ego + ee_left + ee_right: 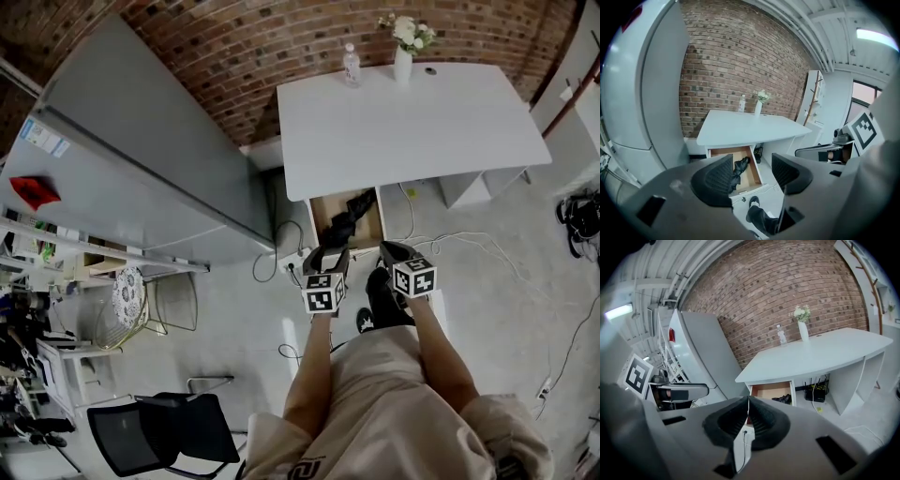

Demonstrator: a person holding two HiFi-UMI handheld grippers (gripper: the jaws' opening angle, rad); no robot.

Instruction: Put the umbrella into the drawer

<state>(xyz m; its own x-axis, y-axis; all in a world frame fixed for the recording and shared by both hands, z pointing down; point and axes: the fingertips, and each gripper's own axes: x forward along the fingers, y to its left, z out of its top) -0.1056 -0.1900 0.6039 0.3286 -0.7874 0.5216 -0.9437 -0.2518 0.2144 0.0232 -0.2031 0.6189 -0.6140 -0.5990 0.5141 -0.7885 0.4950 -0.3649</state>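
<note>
Nearest, the left gripper (752, 176) has its jaws wide apart with nothing between them, while the right gripper (746, 420), at its 3 o'clock, has its jaws pressed together and empty. Just beyond both, at 12 o'clock, the drawer (322, 214) stands open under the white desk (412, 131), and the black umbrella (349, 221) lies folded inside it. Farther back, a bottle (351, 66) and a vase of flowers (403, 56) stand at the desk's far edge.

Head view: the desk top (403, 122) covers the back of the drawer (320, 217), at twelve o'clock — left gripper view: a pad (715, 180) of the left gripper (751, 176) hides the lower end of the umbrella (740, 168)
</note>
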